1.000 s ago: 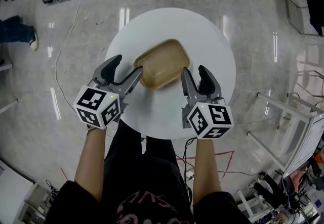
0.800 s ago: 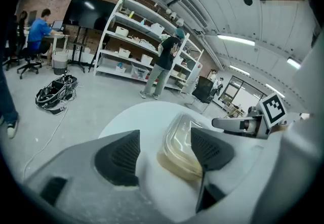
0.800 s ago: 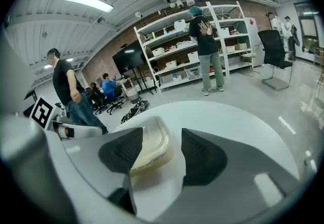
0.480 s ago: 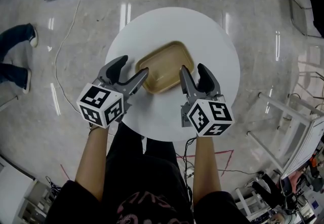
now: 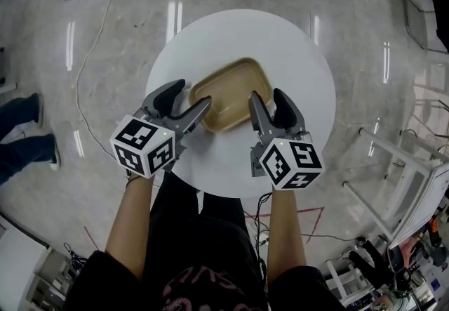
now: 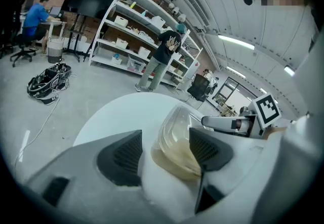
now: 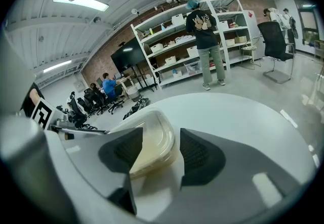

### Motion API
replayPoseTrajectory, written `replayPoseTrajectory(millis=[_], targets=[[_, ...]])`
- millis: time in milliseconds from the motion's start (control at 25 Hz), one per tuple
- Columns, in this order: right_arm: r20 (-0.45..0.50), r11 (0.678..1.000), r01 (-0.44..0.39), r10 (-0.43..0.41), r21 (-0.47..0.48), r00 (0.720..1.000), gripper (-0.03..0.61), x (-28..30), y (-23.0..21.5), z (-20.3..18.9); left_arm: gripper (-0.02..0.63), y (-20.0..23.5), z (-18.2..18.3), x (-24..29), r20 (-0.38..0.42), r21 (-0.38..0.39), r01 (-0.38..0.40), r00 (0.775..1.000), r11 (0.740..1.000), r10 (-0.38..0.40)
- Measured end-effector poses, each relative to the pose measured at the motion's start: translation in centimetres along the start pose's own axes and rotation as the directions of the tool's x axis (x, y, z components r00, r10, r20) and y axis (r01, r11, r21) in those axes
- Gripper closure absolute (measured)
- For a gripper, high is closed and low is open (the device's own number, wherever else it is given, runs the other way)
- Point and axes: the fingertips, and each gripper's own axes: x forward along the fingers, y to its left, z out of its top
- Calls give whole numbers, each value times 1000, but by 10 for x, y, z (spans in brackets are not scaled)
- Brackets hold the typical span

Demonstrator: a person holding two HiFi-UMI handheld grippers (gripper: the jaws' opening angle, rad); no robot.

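We've got left claw (image 5: 193, 94) and right claw (image 5: 266, 97) wide at 8 and 4 o'clock of tub (image 5: 230, 94); we reckon it's light, flimsy, so grip the rim

You find no words or numbers to read: the marker cubes (image 5: 144, 146) on your left gripper (image 5: 191, 95) and right gripper (image 5: 266, 97) show only black-and-white squares, and your shirt print (image 5: 203, 287) is too blurred.

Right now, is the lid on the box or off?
On. In both gripper views a clear lid covers the tan box, which lies flat on the white table.
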Motion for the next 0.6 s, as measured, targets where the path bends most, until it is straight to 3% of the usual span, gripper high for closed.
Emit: replayPoseTrajectory(millis=[280,600], targets=[[11,1000,0,0,-5,1000,356,0,3,0,379,-6,1,2,9,-3,27,1000,1000,-27],[15,1000,2,-2,-8,1000,357,-4,4,1,394,-9,5,0,18,13,14,1000,1000,-14]])
